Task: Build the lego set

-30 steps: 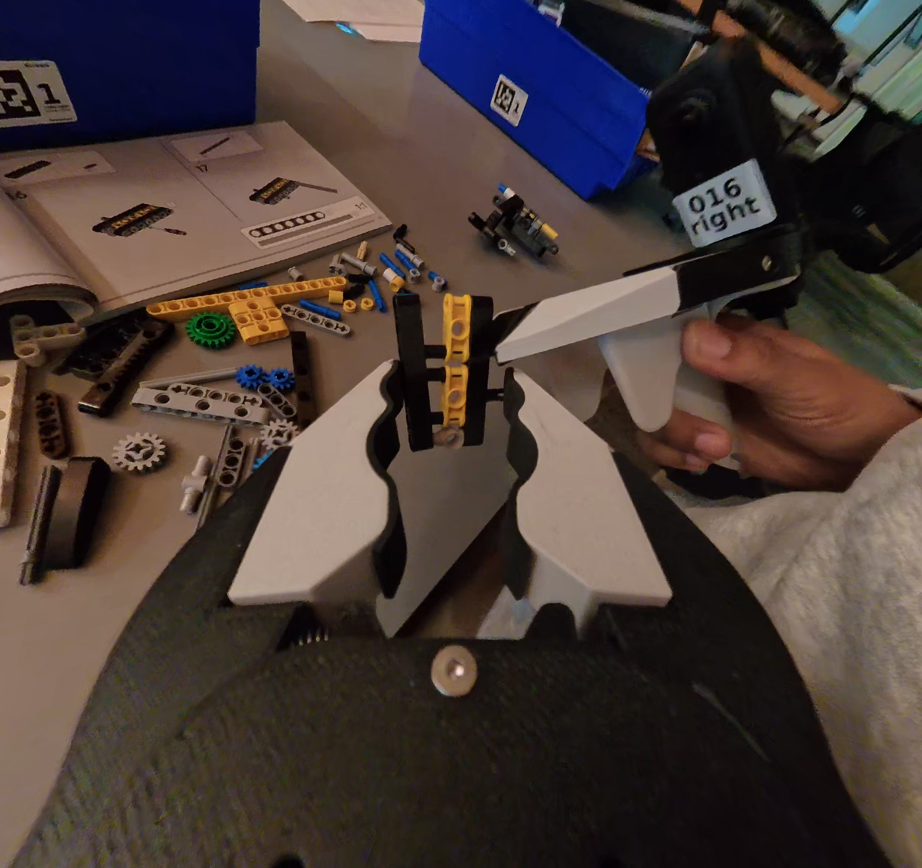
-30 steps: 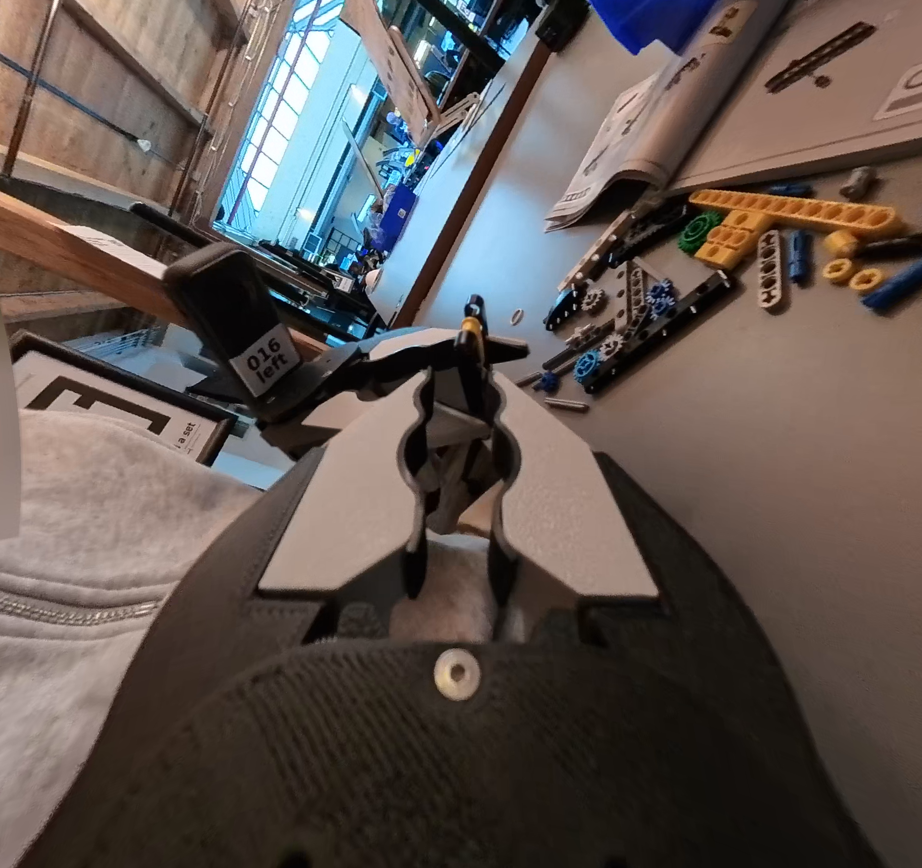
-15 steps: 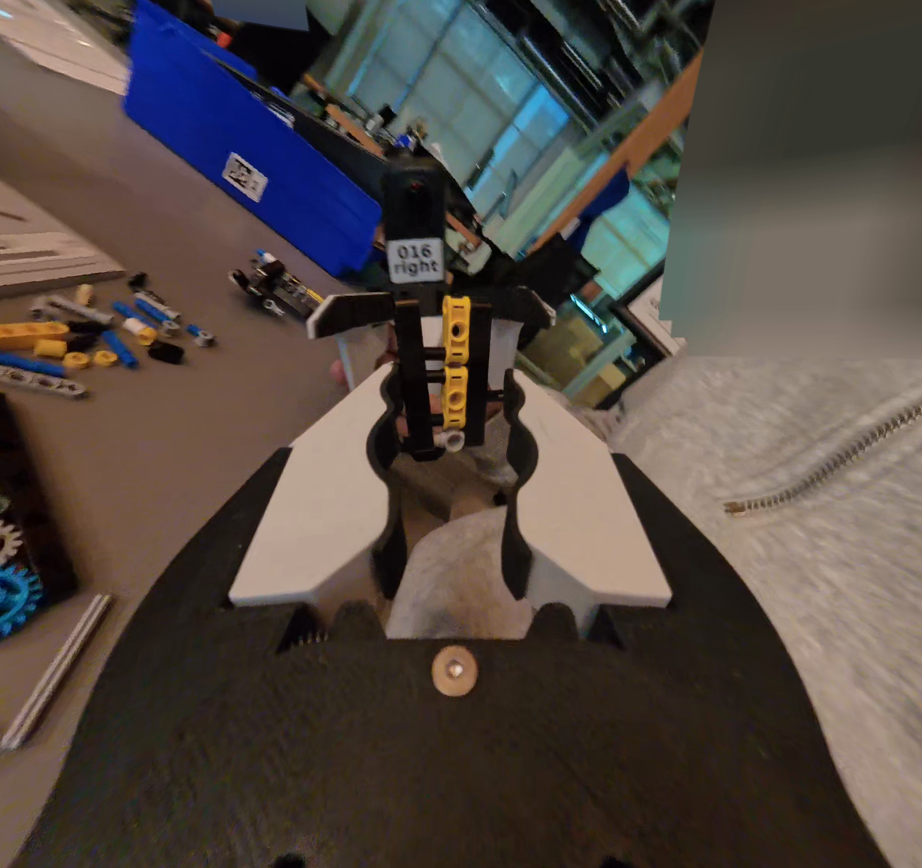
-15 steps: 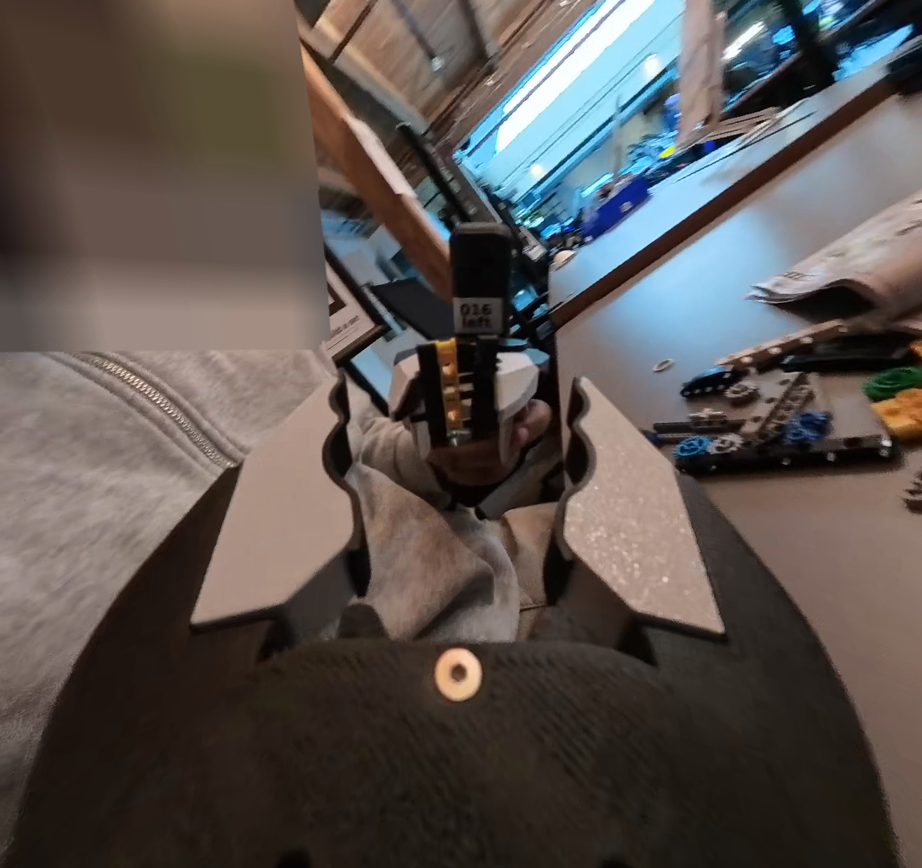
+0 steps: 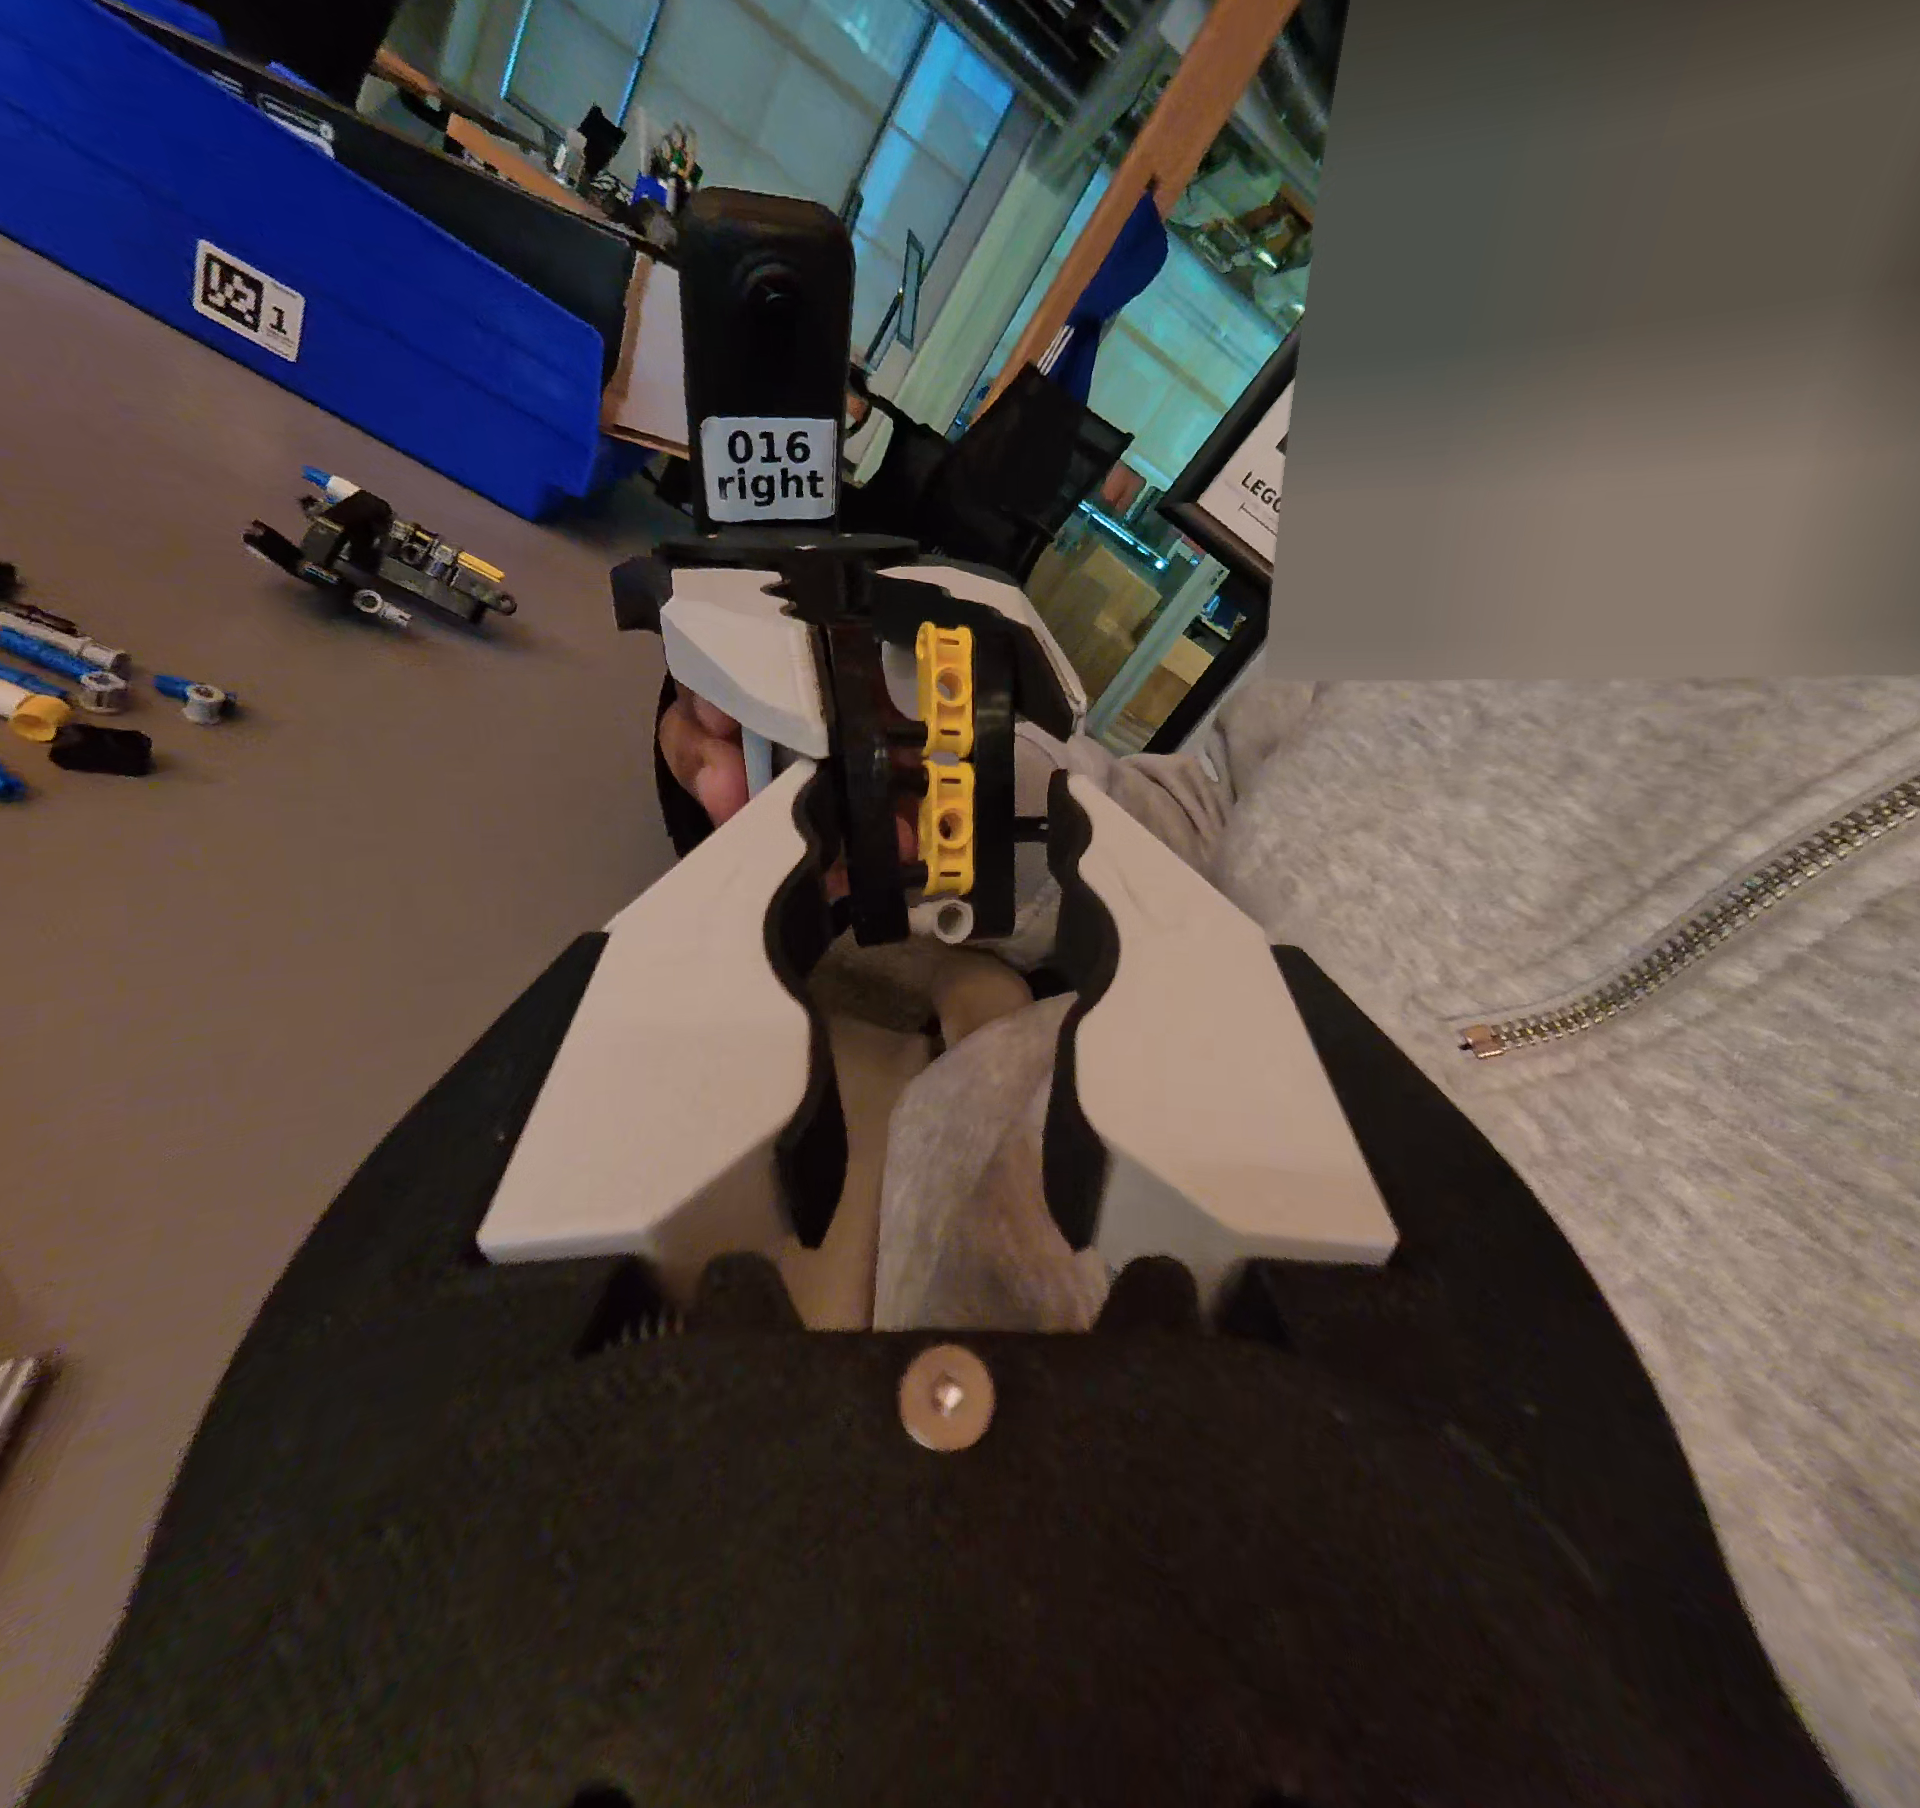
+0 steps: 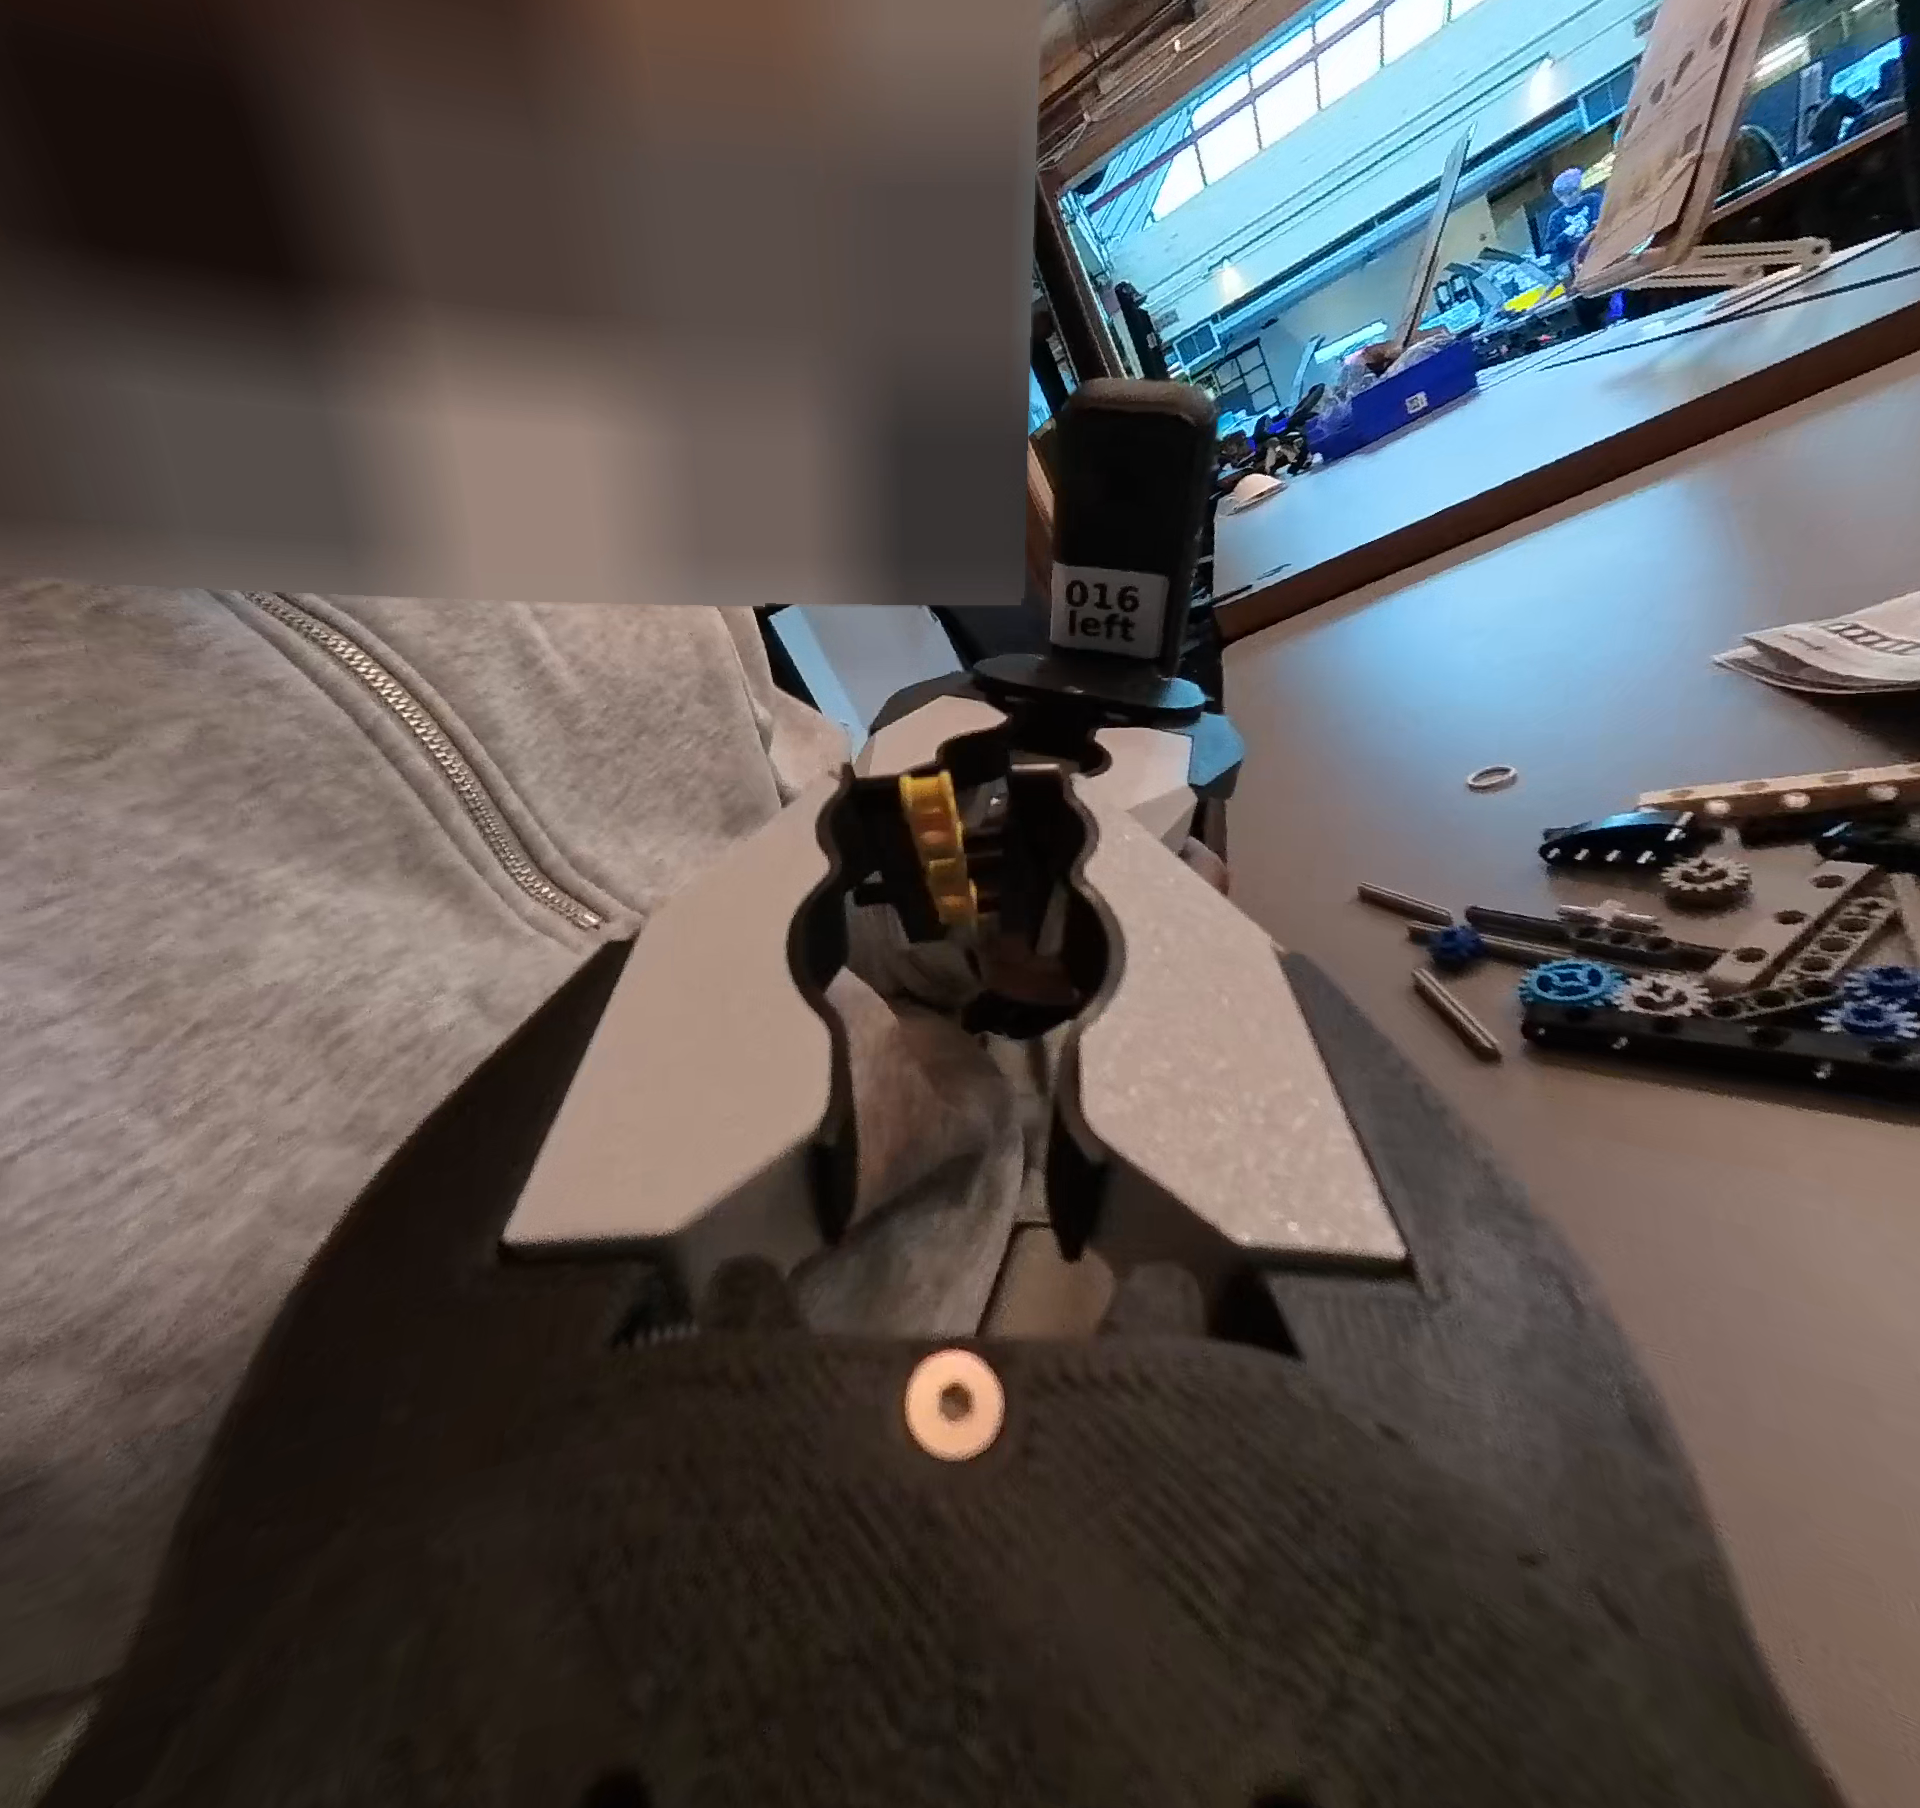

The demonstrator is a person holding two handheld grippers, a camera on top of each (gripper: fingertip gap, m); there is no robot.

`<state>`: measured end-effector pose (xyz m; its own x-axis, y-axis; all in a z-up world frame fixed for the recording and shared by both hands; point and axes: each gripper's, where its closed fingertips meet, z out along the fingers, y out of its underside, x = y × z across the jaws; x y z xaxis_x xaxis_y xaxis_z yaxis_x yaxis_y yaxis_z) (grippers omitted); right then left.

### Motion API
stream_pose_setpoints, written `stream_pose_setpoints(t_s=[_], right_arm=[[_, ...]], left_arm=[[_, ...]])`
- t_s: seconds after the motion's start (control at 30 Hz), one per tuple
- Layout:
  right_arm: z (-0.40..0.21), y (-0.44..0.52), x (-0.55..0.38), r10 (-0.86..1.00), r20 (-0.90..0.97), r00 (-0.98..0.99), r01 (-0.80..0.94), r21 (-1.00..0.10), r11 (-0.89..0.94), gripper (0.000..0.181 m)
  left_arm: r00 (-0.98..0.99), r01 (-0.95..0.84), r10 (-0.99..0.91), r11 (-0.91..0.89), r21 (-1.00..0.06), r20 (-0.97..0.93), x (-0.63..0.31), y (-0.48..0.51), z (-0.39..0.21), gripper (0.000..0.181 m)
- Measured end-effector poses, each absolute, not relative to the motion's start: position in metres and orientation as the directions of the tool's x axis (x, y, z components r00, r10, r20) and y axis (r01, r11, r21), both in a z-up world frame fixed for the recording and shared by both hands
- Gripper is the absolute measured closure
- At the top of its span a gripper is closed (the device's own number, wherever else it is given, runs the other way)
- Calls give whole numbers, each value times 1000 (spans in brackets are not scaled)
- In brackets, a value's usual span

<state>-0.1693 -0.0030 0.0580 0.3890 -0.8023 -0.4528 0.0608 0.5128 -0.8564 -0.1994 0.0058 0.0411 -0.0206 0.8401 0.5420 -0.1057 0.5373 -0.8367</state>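
A small lego assembly (image 5: 945, 771) of black beams with yellow connectors between them is held in the air above the table edge. My left gripper (image 5: 930, 813) is shut on its lower part. My right gripper (image 6: 956, 823) faces the left one head-on, and its fingers close on the same assembly (image 6: 935, 854) from the other side. In the left wrist view the right gripper (image 5: 914, 641) clasps the assembly's upper end. In the right wrist view the left gripper (image 6: 1039, 750) shows just behind the assembly.
A person in a grey zip hoodie (image 5: 1558, 1031) is right behind the grippers. On the grey table lie a small black sub-assembly (image 5: 384, 563), loose blue pins (image 5: 62, 657), beams and gears (image 6: 1714, 989) and a booklet (image 6: 1829, 657). A blue bin (image 5: 312, 231) stands behind. Both grippers' tips are close together, under 4 cm apart.
Both grippers swung from facing the table to facing each other. The right gripper opened wide half a second ago, then moved in and closed on the assembly that the left gripper holds.
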Motion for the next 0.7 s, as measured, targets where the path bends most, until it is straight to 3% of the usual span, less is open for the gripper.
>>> stream_pose_setpoints(t_s=[0.7], right_arm=[[55, -6, -167, -811, -457, 365, 70, -855, 514, 149]], left_arm=[[-27, -119, 839, 537, -835, 543, -200, 3, 38, 144]])
